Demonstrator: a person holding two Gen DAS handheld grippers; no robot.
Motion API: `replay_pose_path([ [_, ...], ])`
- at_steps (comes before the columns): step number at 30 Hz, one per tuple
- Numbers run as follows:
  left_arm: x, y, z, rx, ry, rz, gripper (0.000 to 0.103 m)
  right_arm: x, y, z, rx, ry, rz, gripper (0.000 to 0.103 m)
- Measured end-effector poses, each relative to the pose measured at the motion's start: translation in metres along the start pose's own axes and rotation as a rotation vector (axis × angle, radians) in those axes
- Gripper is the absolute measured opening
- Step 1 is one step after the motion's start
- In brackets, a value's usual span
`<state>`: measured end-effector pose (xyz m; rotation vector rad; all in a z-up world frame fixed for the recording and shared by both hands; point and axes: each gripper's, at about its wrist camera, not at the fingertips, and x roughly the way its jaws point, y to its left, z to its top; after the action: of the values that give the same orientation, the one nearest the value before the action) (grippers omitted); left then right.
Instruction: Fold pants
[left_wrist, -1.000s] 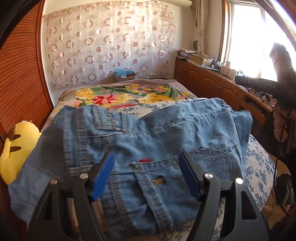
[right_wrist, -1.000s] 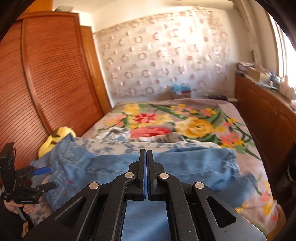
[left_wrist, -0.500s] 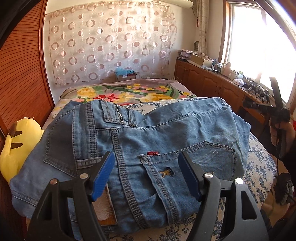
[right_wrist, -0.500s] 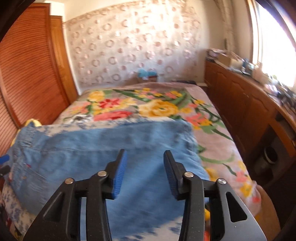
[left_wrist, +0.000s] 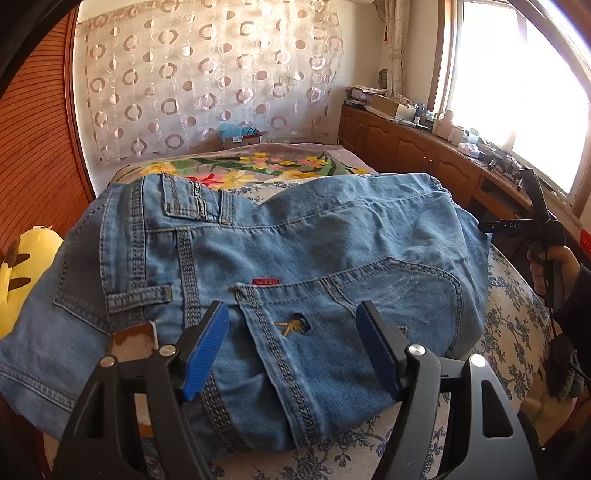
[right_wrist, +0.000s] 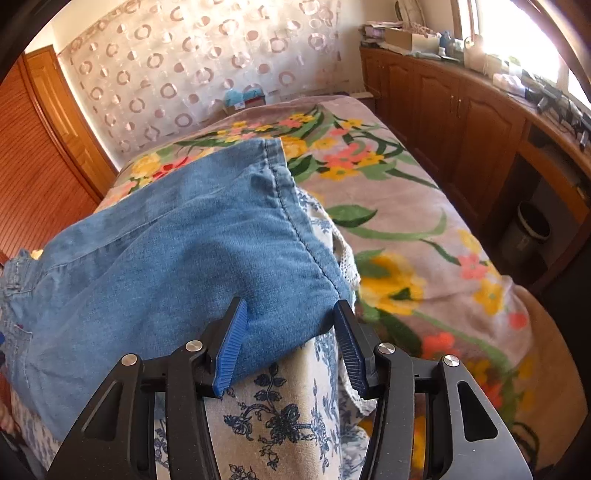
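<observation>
Light blue denim pants (left_wrist: 295, 258) lie folded in a stack on the blue-flowered sheet of the bed, waistband and back pocket facing the left wrist view. My left gripper (left_wrist: 291, 350) is open and empty just above the back pocket. In the right wrist view the folded end of the pants (right_wrist: 184, 251) lies ahead. My right gripper (right_wrist: 290, 343) is open and empty, its blue pads (right_wrist: 231, 343) straddling the near corner of the fold. The right gripper also shows in the left wrist view (left_wrist: 532, 225), held in a hand off the bed's right side.
A yellow plush toy (left_wrist: 22, 273) lies at the bed's left edge by the wooden wardrobe (left_wrist: 33, 147). A flowered blanket (right_wrist: 406, 206) covers the far part of the bed. Wooden cabinets (right_wrist: 461, 122) with clutter line the right wall; a dark bin (right_wrist: 526, 232) stands below them.
My right gripper opened, let go of the pants fold and drew back to the right side. The pants settled flat into a stack. My left gripper stayed open.
</observation>
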<state>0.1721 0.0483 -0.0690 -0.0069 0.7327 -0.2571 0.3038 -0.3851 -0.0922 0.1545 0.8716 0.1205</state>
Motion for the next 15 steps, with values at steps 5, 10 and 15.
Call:
replay_pose_path([
  [5, -0.004, -0.010, -0.012, 0.003, 0.010, 0.002, 0.071, 0.002, -0.001, -0.003, 0.028, 0.035, 0.038, 0.042],
  [10, -0.014, -0.018, -0.019, 0.007, 0.007, 0.009, 0.071, -0.013, 0.009, -0.003, 0.001, -0.012, 0.020, 0.005],
  [15, -0.031, -0.017, -0.020, 0.000, -0.013, 0.020, 0.071, -0.052, 0.027, 0.007, -0.015, -0.139, 0.007, 0.004],
])
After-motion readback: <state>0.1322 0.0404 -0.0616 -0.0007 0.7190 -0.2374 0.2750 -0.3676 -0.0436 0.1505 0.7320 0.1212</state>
